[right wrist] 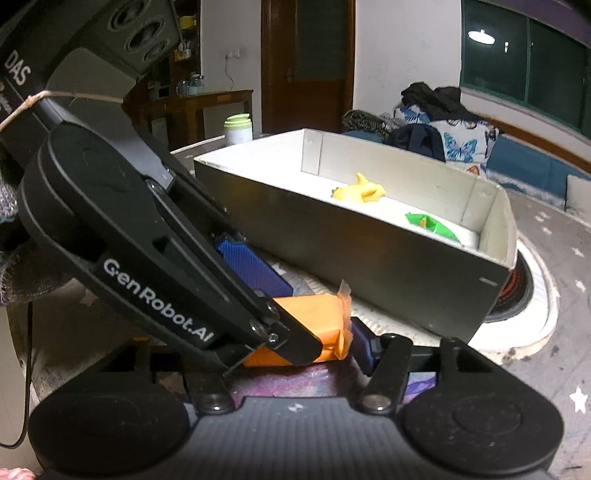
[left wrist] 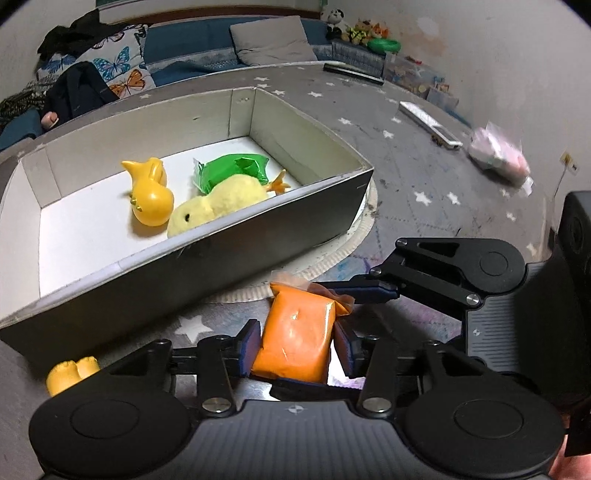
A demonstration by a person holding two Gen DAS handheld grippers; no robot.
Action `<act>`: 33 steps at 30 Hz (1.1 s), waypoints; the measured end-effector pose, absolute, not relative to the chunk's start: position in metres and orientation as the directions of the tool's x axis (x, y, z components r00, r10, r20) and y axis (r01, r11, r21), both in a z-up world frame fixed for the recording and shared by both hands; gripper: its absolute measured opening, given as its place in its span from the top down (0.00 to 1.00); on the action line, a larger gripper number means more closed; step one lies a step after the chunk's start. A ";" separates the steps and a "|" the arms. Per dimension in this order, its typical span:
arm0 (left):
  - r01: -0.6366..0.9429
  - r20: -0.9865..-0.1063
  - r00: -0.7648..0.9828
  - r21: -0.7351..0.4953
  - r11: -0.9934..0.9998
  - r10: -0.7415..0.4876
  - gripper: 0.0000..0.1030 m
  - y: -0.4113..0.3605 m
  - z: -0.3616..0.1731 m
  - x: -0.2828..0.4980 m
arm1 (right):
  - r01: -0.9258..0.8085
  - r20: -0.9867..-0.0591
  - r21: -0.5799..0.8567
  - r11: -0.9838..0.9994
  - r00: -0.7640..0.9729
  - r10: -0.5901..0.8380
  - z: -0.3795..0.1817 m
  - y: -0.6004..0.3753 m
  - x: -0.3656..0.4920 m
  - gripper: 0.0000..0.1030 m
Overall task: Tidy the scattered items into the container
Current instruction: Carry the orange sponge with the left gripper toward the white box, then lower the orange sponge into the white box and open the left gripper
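My left gripper [left wrist: 295, 350] has its fingers clamped on the orange plastic-wrapped packet [left wrist: 295, 341]; my right gripper's [left wrist: 364, 291] fingers pinch its crimped end. Next, I lift it into the grey cardboard box [left wrist: 258, 225].

Dim indoor light with a cool cast; a ceiling lamp [right wrist: 481, 36] reflects in the dark window [right wrist: 524, 66]. Fisheye bending curves the edges, corners vignette black. The pink bag [left wrist: 498, 155] is motion-blurred, and glare spots the orange packet [left wrist: 295, 339].
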State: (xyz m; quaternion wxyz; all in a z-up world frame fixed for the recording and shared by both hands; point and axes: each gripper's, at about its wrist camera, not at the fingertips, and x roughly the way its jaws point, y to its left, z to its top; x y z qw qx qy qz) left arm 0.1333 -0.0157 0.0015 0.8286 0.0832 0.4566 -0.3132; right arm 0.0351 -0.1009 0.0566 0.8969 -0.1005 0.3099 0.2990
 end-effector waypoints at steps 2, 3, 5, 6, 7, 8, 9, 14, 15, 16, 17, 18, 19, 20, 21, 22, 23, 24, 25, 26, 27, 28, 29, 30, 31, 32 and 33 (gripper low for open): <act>0.586 -0.801 0.385 -0.171 0.792 -0.458 0.57 -0.013 0.004 0.131 | -0.603 -0.608 -0.004 0.798 0.635 0.477 0.061 -0.102 0.032 0.42; 0.581 -0.798 0.385 -0.182 0.794 -0.464 0.58 -0.012 0.005 0.130 | -0.607 -0.602 -0.013 0.795 0.640 0.478 0.064 -0.102 0.030 0.43; 0.576 -0.790 0.400 -0.178 0.798 -0.465 0.59 -0.012 0.013 0.127 | -0.615 -0.588 -0.033 0.787 0.649 0.483 0.070 -0.102 0.026 0.44; 0.576 -0.785 0.411 -0.170 0.799 -0.463 0.59 -0.012 0.018 0.126 | -0.620 -0.580 -0.043 0.784 0.654 0.485 0.073 -0.102 0.025 0.44; 0.577 -0.780 0.423 -0.161 0.801 -0.462 0.59 -0.012 0.023 0.124 | -0.622 -0.572 -0.053 0.781 0.661 0.487 0.077 -0.103 0.024 0.44; 0.577 -0.772 0.439 -0.150 0.803 -0.459 0.59 -0.013 0.029 0.123 | -0.621 -0.562 -0.064 0.781 0.669 0.486 0.081 -0.103 0.024 0.44; 0.574 -0.766 0.450 -0.147 0.806 -0.460 0.59 -0.014 0.033 0.124 | -0.620 -0.555 -0.072 0.781 0.676 0.486 0.084 -0.103 0.025 0.44; 0.549 -0.732 0.491 -0.161 0.820 -0.472 0.60 -0.014 0.054 0.140 | -0.607 -0.508 -0.105 0.788 0.714 0.482 0.103 -0.105 0.040 0.44; 0.541 -0.729 0.496 -0.164 0.825 -0.471 0.60 -0.014 0.057 0.146 | -0.605 -0.502 -0.110 0.789 0.719 0.481 0.105 -0.106 0.044 0.44; 0.534 -0.728 0.497 -0.173 0.828 -0.472 0.60 -0.014 0.059 0.152 | -0.604 -0.496 -0.117 0.788 0.723 0.480 0.108 -0.106 0.051 0.44; 0.527 -0.727 0.492 -0.189 0.829 -0.479 0.60 -0.014 0.061 0.160 | -0.602 -0.491 -0.125 0.788 0.728 0.479 0.110 -0.106 0.059 0.44; 0.520 -0.726 0.484 -0.211 0.828 -0.489 0.61 -0.013 0.062 0.168 | -0.601 -0.488 -0.128 0.789 0.731 0.477 0.111 -0.106 0.064 0.44; 0.513 -0.724 0.481 -0.225 0.828 -0.495 0.61 -0.013 0.064 0.175 | -0.599 -0.486 -0.129 0.790 0.733 0.476 0.112 -0.106 0.070 0.44; 0.507 -0.721 0.478 -0.240 0.828 -0.501 0.61 -0.012 0.066 0.182 | -0.597 -0.484 -0.130 0.791 0.735 0.475 0.113 -0.107 0.077 0.44; 0.500 -0.719 0.474 -0.254 0.828 -0.508 0.61 -0.012 0.067 0.188 | -0.598 -0.479 -0.122 0.792 0.734 0.481 0.115 -0.108 0.085 0.44; 0.493 -0.719 0.469 -0.268 0.828 -0.512 0.61 -0.011 0.068 0.195 | -0.600 -0.478 -0.113 0.792 0.732 0.486 0.115 -0.110 0.092 0.44; 0.485 -0.719 0.463 -0.284 0.827 -0.519 0.61 -0.009 0.067 0.201 | -0.600 -0.481 -0.100 0.794 0.728 0.489 0.116 -0.111 0.098 0.44; 0.473 -0.717 0.459 -0.303 0.827 -0.525 0.61 -0.008 0.067 0.208 | -0.600 -0.483 -0.088 0.795 0.724 0.493 0.116 -0.112 0.105 0.44; 0.461 -0.715 0.455 -0.322 0.827 -0.531 0.61 -0.007 0.066 0.214 | -0.599 -0.483 -0.071 0.798 0.720 0.497 0.116 -0.114 0.111 0.43; 0.449 -0.711 0.452 -0.341 0.826 -0.539 0.61 -0.005 0.065 0.220 | -0.597 -0.485 -0.060 0.800 0.718 0.499 0.115 -0.114 0.116 0.43; 0.436 -0.707 0.449 -0.361 0.824 -0.547 0.63 -0.002 0.063 0.226 | -0.595 -0.488 -0.047 0.803 0.714 0.501 0.114 -0.114 0.122 0.43; 0.417 -0.697 0.444 -0.395 0.818 -0.563 0.66 0.001 0.062 0.231 | -0.592 -0.493 -0.025 0.806 0.708 0.505 0.113 -0.116 0.129 0.42; 0.398 -0.687 0.440 -0.429 0.811 -0.578 0.74 0.005 0.061 0.236 | -0.588 -0.493 -0.015 0.809 0.708 0.506 0.112 -0.117 0.132 0.43; 0.384 -0.676 0.439 -0.454 0.804 -0.592 0.75 0.008 0.060 0.240 | -0.584 -0.492 -0.006 0.812 0.708 0.506 0.112 -0.118 0.136 0.43; 0.372 -0.666 0.439 -0.477 0.797 -0.603 0.75 0.011 0.059 0.243 | -0.580 -0.492 0.003 0.814 0.708 0.506 0.111 -0.119 0.140 0.43; 0.368 -0.668 0.446 -0.471 0.802 -0.596 0.74 0.012 0.057 0.245 | -0.576 -0.493 0.000 0.817 0.711 0.502 0.110 -0.119 0.142 0.43; 0.364 -0.669 0.451 -0.466 0.807 -0.590 0.74 0.012 0.056 0.247 | -0.572 -0.494 -0.004 0.820 0.714 0.496 0.108 -0.118 0.144 0.43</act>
